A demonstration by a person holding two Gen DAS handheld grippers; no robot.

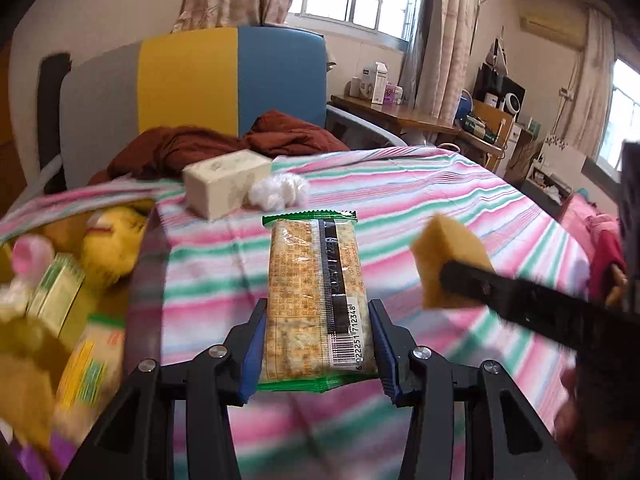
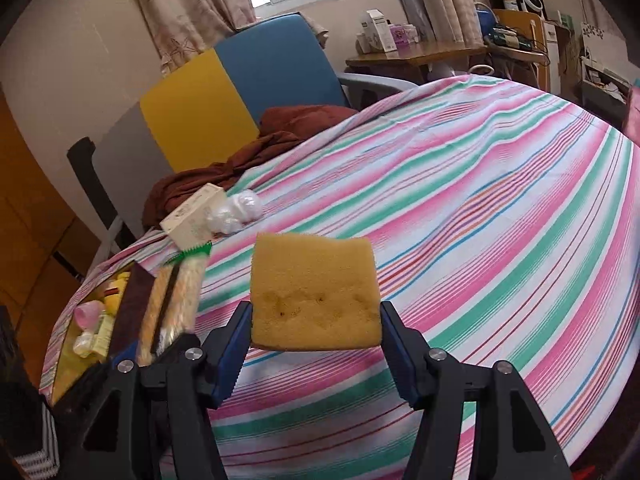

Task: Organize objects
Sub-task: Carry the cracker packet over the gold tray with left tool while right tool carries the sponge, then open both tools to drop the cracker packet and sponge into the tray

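Observation:
My left gripper (image 1: pixel 318 344) is shut on a long cracker packet (image 1: pixel 316 292) with green ends, held lengthwise above the striped cloth. In the right wrist view the same cracker packet (image 2: pixel 176 300) shows at the lower left. My right gripper (image 2: pixel 316 332) is shut on a yellow sponge (image 2: pixel 314 294), pads pressing its two sides. That sponge (image 1: pixel 448 256) shows at the right of the left wrist view, in a black finger. At the far left a container (image 1: pixel 140 280) holds a yellow plush toy (image 1: pixel 108 240), small boxes and packets.
A striped cloth (image 2: pixel 460 220) covers the bed or table. A cream box (image 1: pixel 224 180) and a white fluffy wad (image 1: pixel 280 192) lie at its far edge, beside rust-red fabric (image 1: pixel 208 144). Behind stand a yellow-and-blue chair back (image 1: pixel 224 80) and a cluttered wooden desk (image 1: pixel 404 114).

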